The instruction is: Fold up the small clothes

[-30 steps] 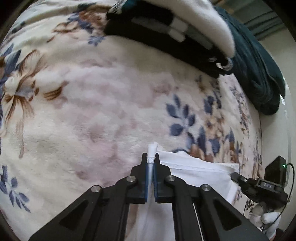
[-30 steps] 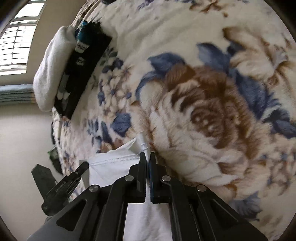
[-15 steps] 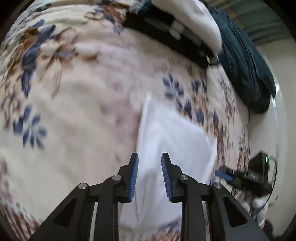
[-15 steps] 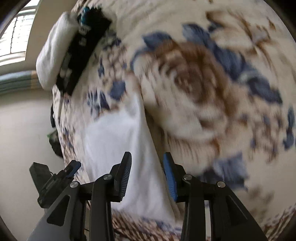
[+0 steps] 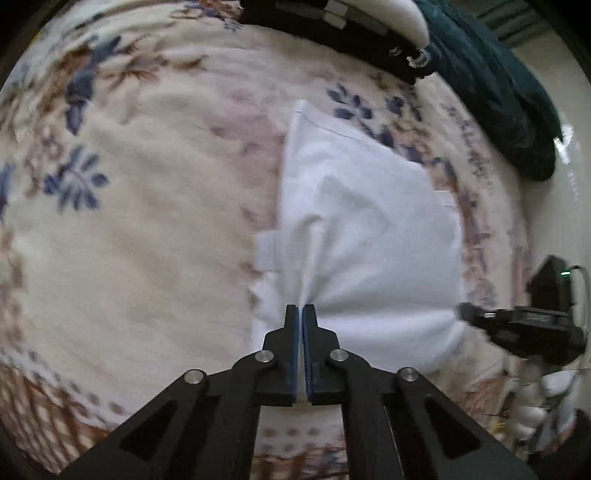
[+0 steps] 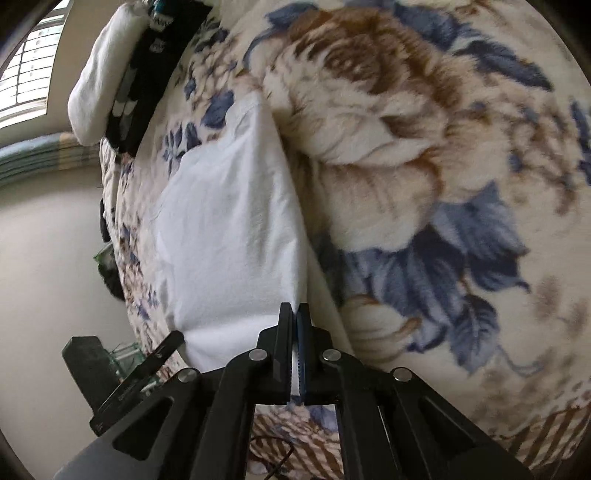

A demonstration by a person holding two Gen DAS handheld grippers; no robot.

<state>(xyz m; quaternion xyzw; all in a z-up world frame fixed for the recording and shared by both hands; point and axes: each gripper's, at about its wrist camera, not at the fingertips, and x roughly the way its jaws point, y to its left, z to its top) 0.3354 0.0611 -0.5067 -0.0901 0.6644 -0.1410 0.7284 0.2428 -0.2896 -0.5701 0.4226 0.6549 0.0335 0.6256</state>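
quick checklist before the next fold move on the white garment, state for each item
1. Left tongs shut on the near edge of the white garment: ok; the jaws have just closed and the cloth puckers at the tips.
2. Right tongs shut on the near edge at the other corner: ok, white cloth shows between the pads after the jaws have just closed.
3. Garment flat on the floral blanket: ok, only light creases.
4. Fold path clear of the stacked clothes: ok, they lie apart at the far edge.
5. All layers caught in each grip: cannot tell.
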